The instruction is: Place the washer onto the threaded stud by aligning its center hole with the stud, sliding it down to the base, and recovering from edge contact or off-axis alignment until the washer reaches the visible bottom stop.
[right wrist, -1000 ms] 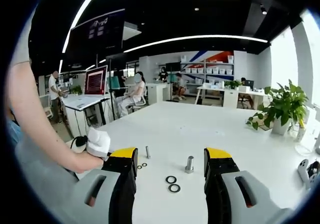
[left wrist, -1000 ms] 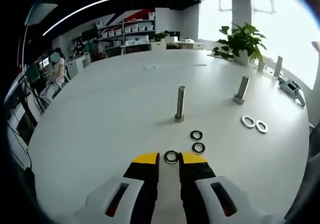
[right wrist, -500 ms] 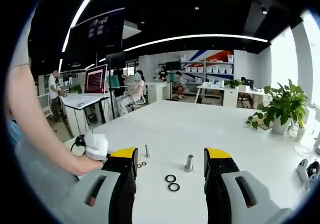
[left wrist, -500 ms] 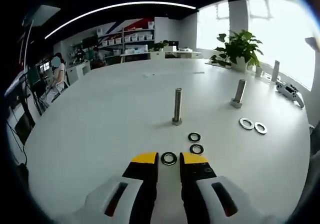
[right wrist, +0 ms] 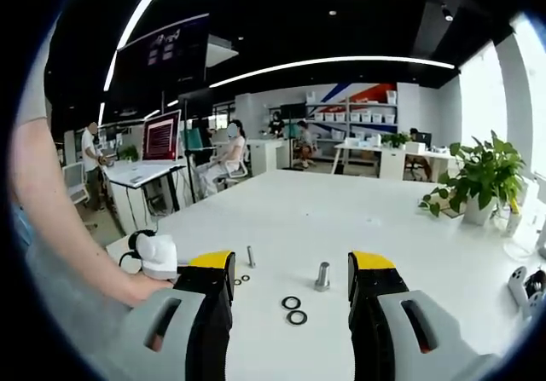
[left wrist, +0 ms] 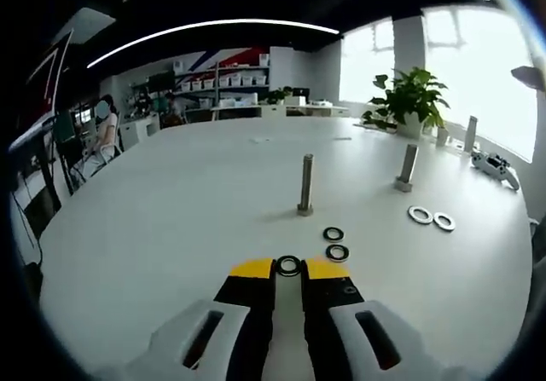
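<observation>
the left gripper pinches the washer at its tips, the upright threaded stud straight ahead (the right gripper hangs open, farther off).

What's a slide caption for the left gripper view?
Left gripper closing around a dark washer on the white table, before the threaded stud.

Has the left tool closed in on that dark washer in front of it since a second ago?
Yes. The left tool has narrowed its jaws around the dark washer, which stays put relative to the stud.
</observation>
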